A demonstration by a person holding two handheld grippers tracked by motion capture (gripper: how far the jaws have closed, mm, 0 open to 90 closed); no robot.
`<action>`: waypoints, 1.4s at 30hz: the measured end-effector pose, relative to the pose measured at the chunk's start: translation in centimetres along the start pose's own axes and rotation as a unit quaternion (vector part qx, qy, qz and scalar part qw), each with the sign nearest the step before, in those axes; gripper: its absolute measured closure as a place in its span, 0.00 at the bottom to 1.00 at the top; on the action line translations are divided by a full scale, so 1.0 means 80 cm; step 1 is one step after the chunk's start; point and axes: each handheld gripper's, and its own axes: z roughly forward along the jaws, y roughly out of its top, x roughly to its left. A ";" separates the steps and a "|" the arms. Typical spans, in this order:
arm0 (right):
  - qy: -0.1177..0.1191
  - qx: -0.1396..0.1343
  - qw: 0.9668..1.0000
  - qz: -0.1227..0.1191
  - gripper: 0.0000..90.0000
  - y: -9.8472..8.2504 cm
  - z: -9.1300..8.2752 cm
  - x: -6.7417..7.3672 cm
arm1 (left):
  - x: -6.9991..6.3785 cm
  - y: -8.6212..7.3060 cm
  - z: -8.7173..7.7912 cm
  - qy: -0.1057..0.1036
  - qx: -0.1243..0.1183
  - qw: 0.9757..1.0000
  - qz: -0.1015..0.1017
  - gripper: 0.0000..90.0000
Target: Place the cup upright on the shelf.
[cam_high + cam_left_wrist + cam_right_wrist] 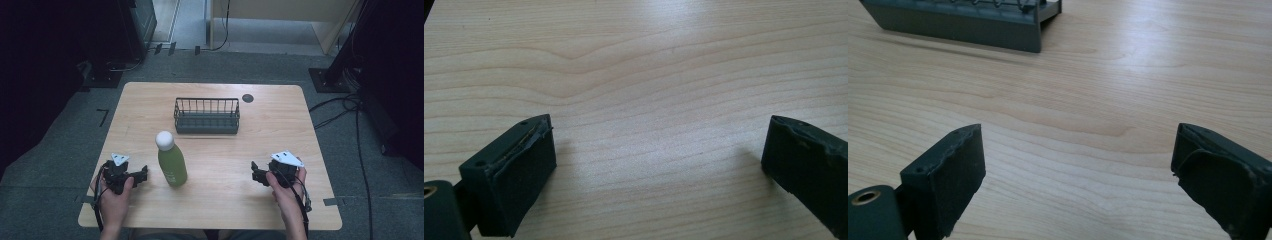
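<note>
Left gripper (142,175): held low at the near left of the table (260,210), jaws spread wide with bare wood seen between them, nothing gripped.
Bottle (171,161): a green bottle with a white cap, stood upright just beside the left gripper's tips, apart from them.
Basket (206,116): a dark wire basket, set farther back near the table's middle.
Right gripper (256,172): held at the near right, jaws parted, nothing gripped, well apart from the bottle.
</note>
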 end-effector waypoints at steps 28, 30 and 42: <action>0.056 -0.014 0.998 -0.040 0.08 0.024 0.006 0.067 | 0.000 0.000 0.000 0.000 0.000 1.000 0.000 0.02; 0.059 -0.015 0.997 -0.041 0.08 0.026 0.007 0.071 | 0.000 0.000 0.000 0.000 0.000 1.000 0.000 0.02; 0.088 -0.017 0.995 -0.052 0.08 0.030 0.010 0.099 | 0.000 0.000 0.000 0.000 0.000 1.000 0.000 0.02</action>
